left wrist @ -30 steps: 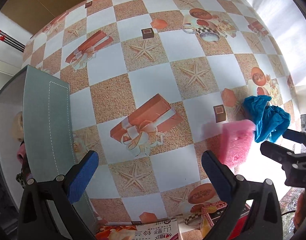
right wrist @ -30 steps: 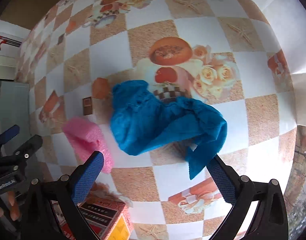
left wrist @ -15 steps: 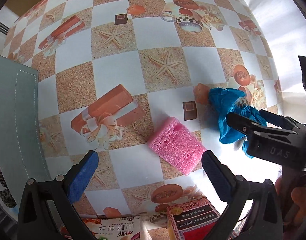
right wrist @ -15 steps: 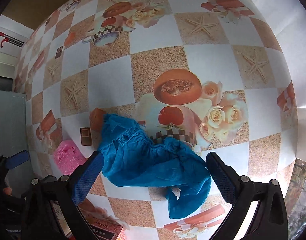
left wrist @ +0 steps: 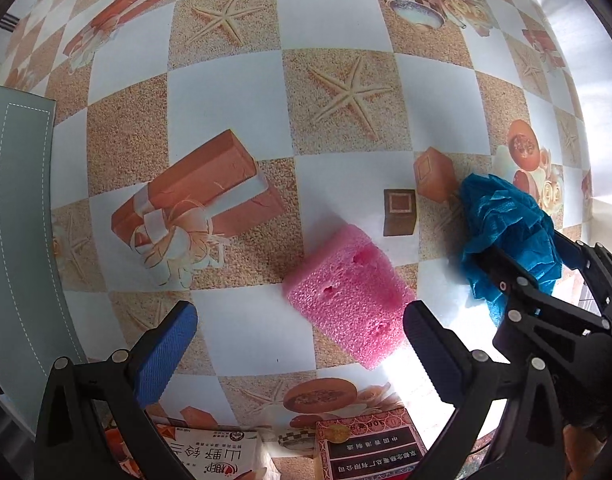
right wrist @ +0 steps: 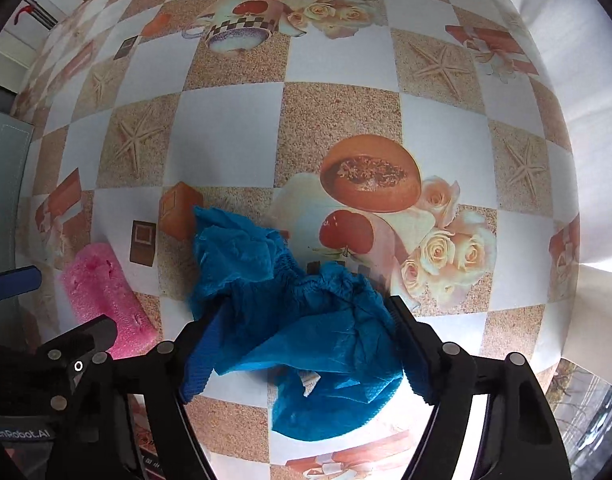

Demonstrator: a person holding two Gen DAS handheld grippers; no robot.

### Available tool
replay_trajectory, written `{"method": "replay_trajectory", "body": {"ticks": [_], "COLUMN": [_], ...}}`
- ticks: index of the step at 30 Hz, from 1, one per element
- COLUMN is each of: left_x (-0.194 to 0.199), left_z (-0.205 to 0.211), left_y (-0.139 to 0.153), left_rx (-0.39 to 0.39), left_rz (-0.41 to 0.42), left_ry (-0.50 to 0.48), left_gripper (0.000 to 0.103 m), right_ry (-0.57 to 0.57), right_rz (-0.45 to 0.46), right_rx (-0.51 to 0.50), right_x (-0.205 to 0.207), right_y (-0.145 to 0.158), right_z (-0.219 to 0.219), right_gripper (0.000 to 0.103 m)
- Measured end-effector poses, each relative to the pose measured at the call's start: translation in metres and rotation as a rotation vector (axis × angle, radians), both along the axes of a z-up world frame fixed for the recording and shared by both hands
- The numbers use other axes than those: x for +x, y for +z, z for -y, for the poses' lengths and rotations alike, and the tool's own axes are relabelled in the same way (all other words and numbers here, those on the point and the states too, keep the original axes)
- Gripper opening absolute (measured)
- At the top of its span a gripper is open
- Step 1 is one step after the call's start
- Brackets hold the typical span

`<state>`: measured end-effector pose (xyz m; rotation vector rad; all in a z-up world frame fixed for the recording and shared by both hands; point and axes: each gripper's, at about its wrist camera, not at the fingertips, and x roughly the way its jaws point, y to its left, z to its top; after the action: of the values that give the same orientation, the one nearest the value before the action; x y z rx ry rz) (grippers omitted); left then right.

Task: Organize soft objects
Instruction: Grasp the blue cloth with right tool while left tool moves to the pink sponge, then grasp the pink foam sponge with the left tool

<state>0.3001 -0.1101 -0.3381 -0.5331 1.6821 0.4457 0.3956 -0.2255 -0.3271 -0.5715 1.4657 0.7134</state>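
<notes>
The right claw (right wrist: pixel 293 344) straddles the blue cloth (right wrist: pixel 306 320) on the bench (right wrist: pixel 225 140), spread to gather it; the left claw (left wrist: pixel 297 332) gapes, empty, facing the pink sponge (left wrist: pixel 346 296).

Both wrist views downward, close; share pink sponge (left wrist: pixel 346 292), blue cloth (right wrist: pixel 301 320).

White packet (left wrist: pixel 215 458) carried upside-down Chinese characters; red box (left wrist: pixel 368 446) likewise; left gripper (right wrist: pixel 33 392) body read "enRobot.AI".
</notes>
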Motion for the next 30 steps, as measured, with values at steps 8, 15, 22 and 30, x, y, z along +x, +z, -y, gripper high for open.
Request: {"method": "replay_trajectory", "body": {"ticks": [8, 15, 22, 30], "left_x": [0.029, 0.042, 0.034, 0.043], "left_z": [0.009, 0.012, 0.001, 0.006], "left_y": [-0.016, -0.018, -0.024, -0.015], "left_rx": [-0.025, -0.045, -0.061, -0.042], "left_rz": [-0.020, -0.036, -0.039, -0.033], "left_ry": [-0.057, -0.079, -0.030, -0.038], "left_gripper": [0.103, 0.103, 0.103, 0.103], "right_ry": [-0.131, -0.207, -0.244, -0.219], "right_rz": [-0.143, -0.178, -0.196, -0.186], "right_rx": [0.124, 0.157, 0.173, 0.129], "right_x": [0.012, 0.009, 0.011, -0.011], "right_y": [0.021, 0.037, 0.035, 0.008], "right_z": [0.039, 0.071, 0.100, 0.071], "right_gripper": [0.032, 0.032, 0.032, 0.062]}}
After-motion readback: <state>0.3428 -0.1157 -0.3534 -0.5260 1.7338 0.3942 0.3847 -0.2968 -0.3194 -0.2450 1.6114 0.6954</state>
